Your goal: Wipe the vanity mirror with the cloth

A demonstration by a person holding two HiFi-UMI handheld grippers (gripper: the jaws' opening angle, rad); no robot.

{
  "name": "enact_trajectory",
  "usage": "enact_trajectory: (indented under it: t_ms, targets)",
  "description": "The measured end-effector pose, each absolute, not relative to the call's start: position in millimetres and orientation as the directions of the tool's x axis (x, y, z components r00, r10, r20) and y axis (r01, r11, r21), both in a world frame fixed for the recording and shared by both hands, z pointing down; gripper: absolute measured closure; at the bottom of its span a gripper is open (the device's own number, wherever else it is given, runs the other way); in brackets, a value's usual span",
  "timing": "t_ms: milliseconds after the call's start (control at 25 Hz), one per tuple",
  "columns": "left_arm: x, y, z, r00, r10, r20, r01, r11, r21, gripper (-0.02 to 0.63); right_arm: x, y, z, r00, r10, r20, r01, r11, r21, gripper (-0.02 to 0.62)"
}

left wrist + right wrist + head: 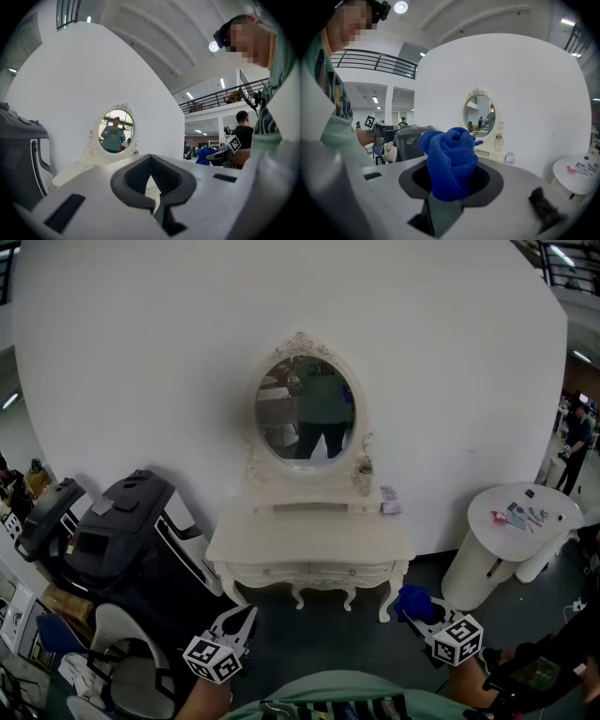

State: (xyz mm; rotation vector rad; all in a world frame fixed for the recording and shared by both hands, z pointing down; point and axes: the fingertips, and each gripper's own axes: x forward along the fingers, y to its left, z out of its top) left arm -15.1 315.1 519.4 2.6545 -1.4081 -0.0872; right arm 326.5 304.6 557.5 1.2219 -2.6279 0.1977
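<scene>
The oval vanity mirror [305,409] in its ornate white frame stands on the white dressing table [309,542] against the white wall, well ahead of both grippers. It also shows in the left gripper view as the mirror [116,131] and in the right gripper view as the mirror [480,115]. My right gripper [419,608] is low at the right, shut on a bunched blue cloth [450,159] that sticks up between its jaws. My left gripper [240,621] is low at the left. Its jaws [151,180] stand together with nothing held.
A black machine [122,531] stands left of the dressing table, with a chair [131,662] nearer me. A round white side table [520,517] carries small items at the right. A small bottle [363,474] and a box [389,501] sit on the vanity shelf. A person [577,442] stands far right.
</scene>
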Motion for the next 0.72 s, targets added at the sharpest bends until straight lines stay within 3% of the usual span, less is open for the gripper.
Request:
enact_trajectory:
  t_ms: [400, 720]
  targets:
    - [32, 325, 538, 0.56, -0.826, 0.064, -0.819, -0.54, 0.191, 0.598, 346, 298, 578, -0.677, -0.671, 0.301, -0.717, 0.694, -0.064, 0.451]
    - [-30, 293, 567, 0.558, -0.828, 0.048, -0.809, -0.53, 0.255, 0.598, 286, 263, 591, -0.669, -0.662, 0.337, -0.718, 0.694, -0.06, 0.451]
